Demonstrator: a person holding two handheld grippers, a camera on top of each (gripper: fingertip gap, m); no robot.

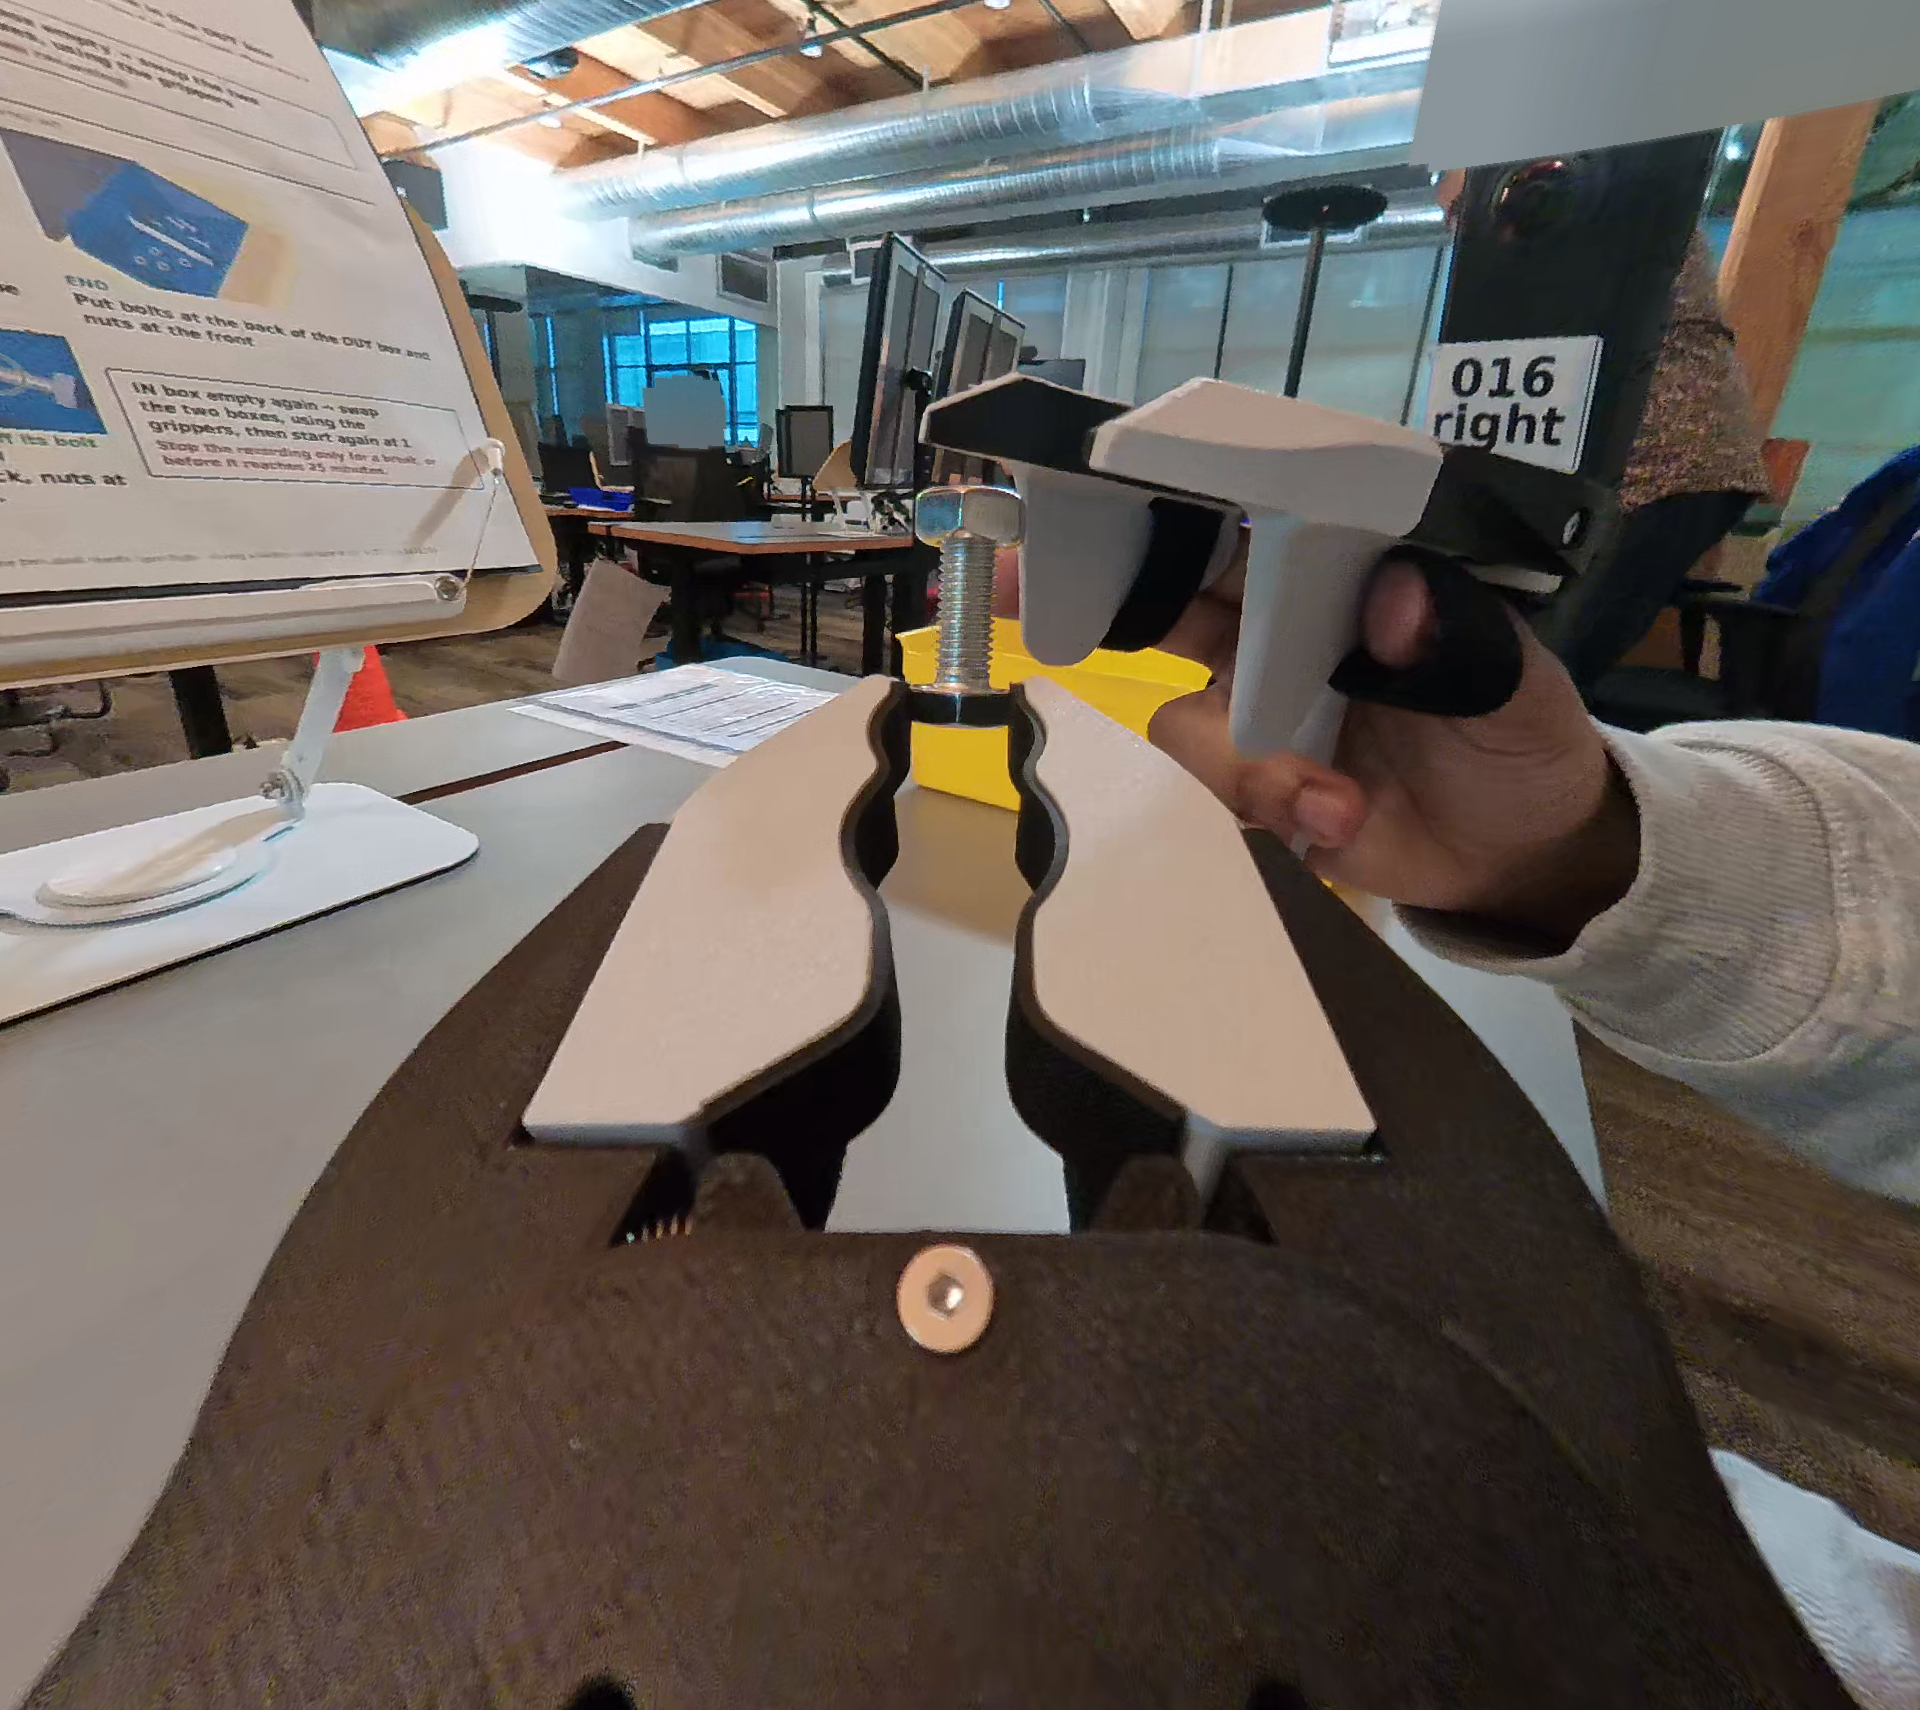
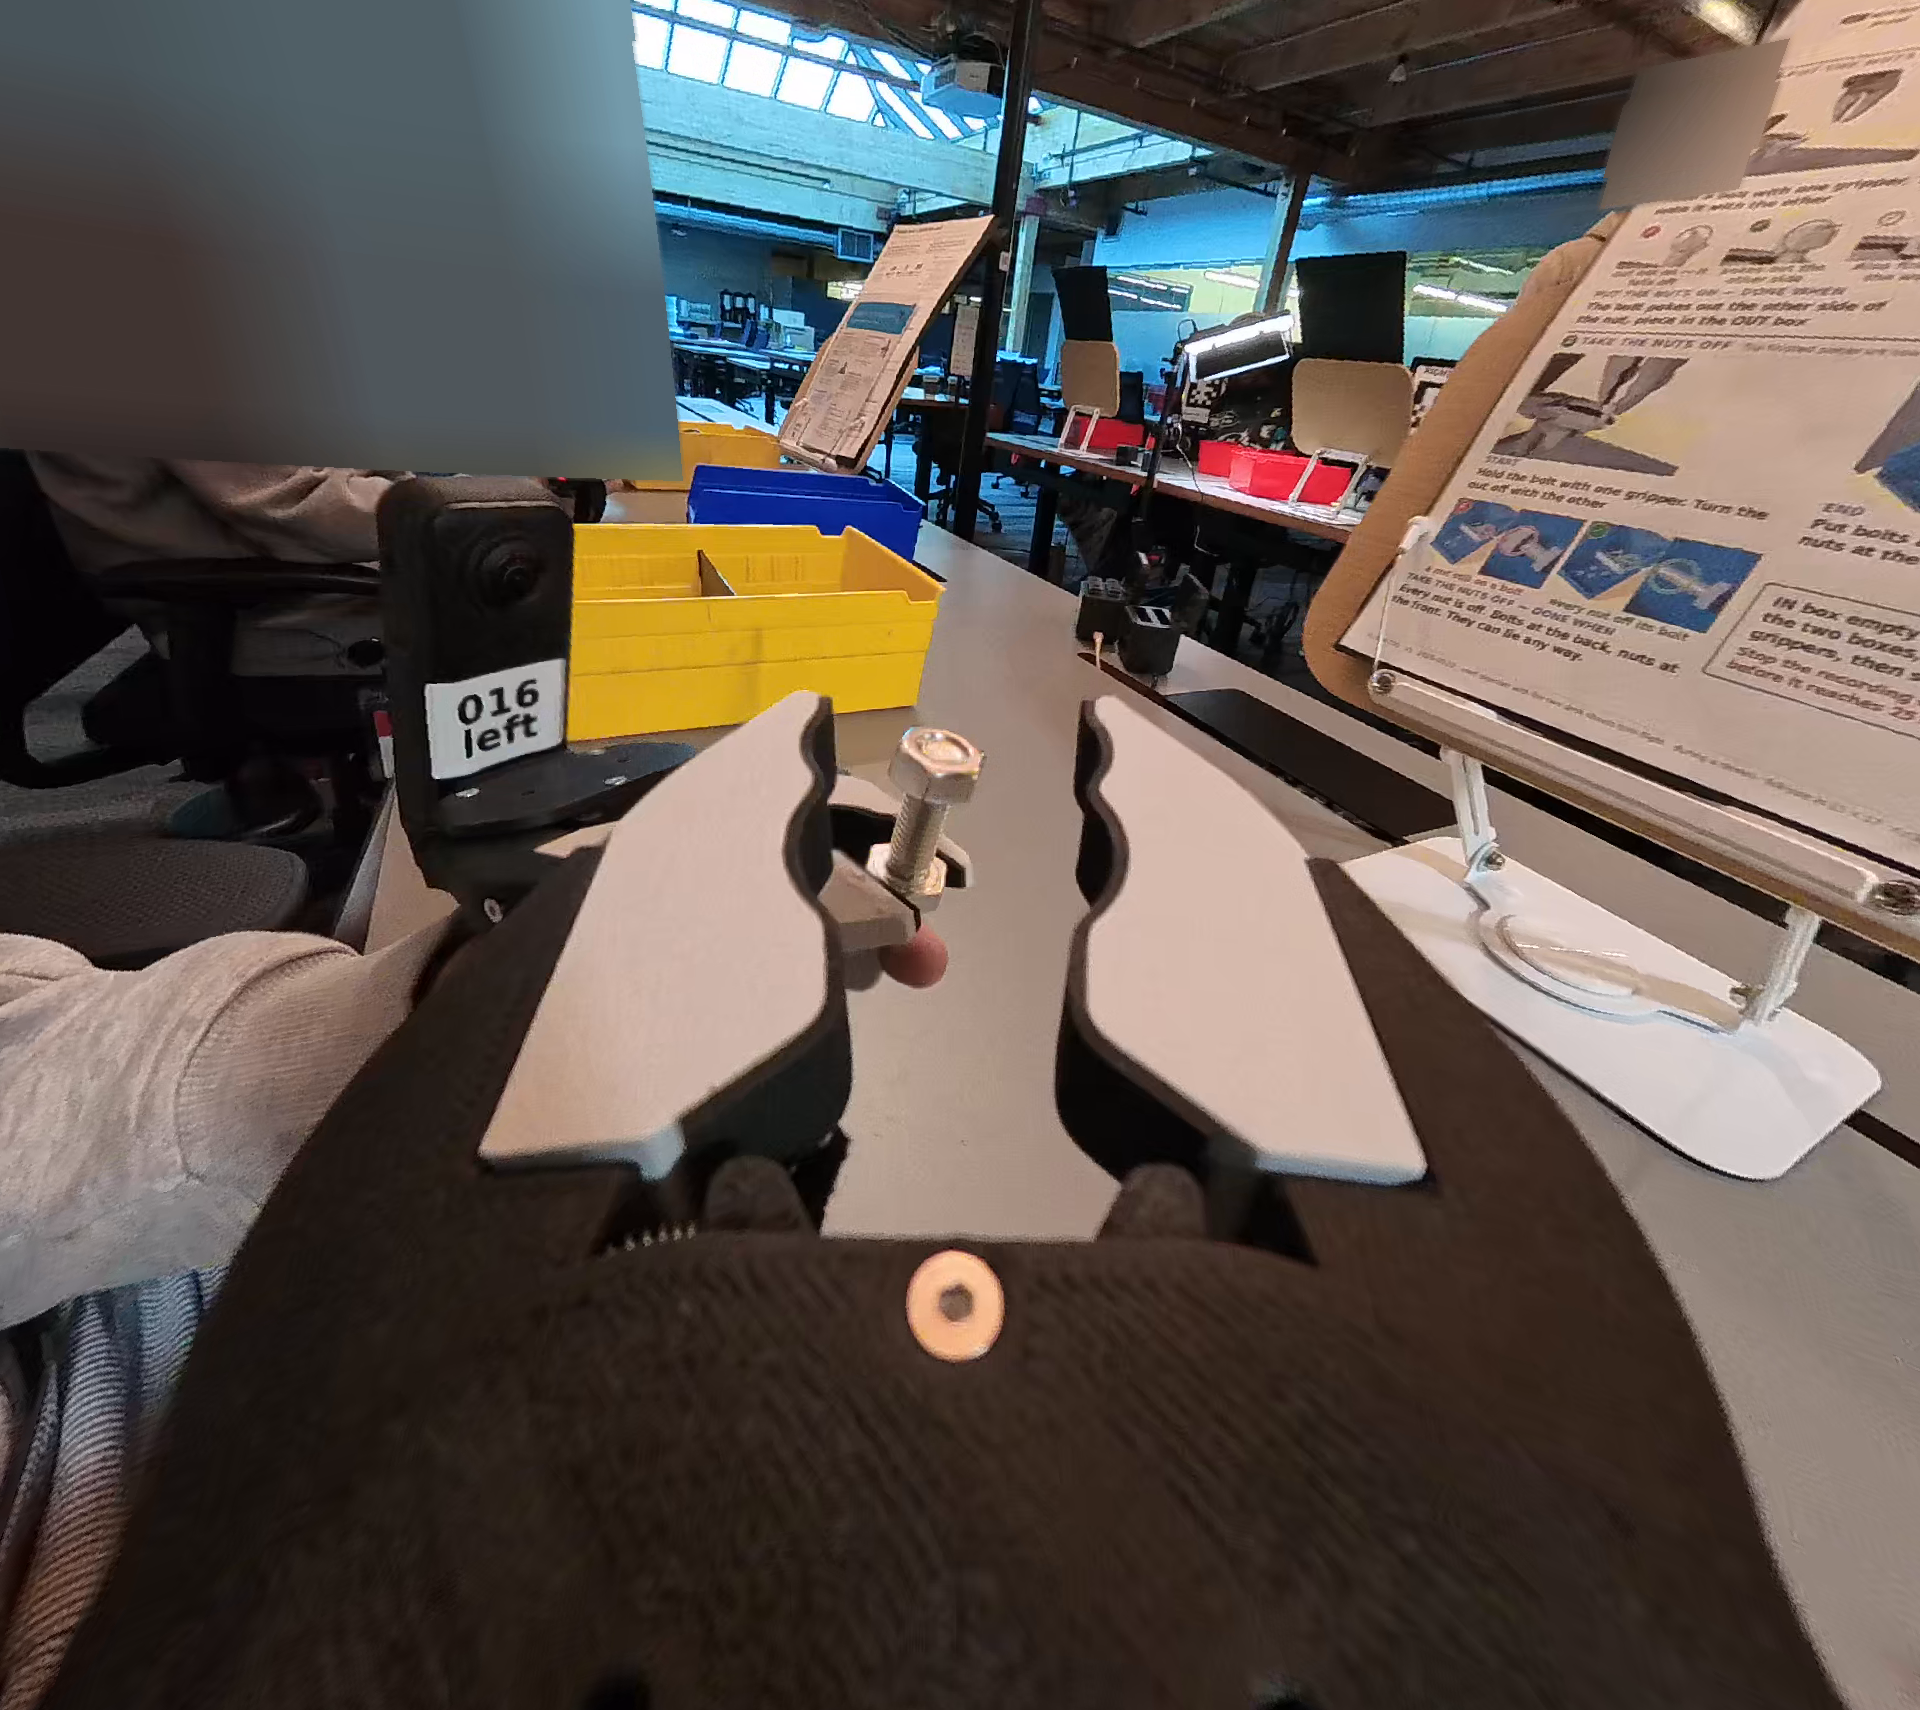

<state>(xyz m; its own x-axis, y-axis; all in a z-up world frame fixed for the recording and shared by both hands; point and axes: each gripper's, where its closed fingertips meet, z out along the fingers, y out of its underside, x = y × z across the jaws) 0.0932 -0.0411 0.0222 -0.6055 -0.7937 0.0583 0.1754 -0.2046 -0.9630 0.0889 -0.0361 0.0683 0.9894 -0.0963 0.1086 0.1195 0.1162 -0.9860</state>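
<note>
Between L gripper (image 1: 961, 710) fingertips: nut (image 1: 958, 708) clamped, bolt (image 1: 966, 590) standing upright from it, head up. R gripper (image 2: 956, 787) just beside bolt, fingers spread wide, holding nothing. Yellow bin (image 2: 748, 611) on table (image 2: 1039, 652) beyond both tips.

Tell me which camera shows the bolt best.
The left wrist view: the bolt stands upright in profile, its nut pinched at the left tool's tips, thread and head clear. The right wrist view shows the bolt tilted, from above, between the open right tool's fingers.
</note>
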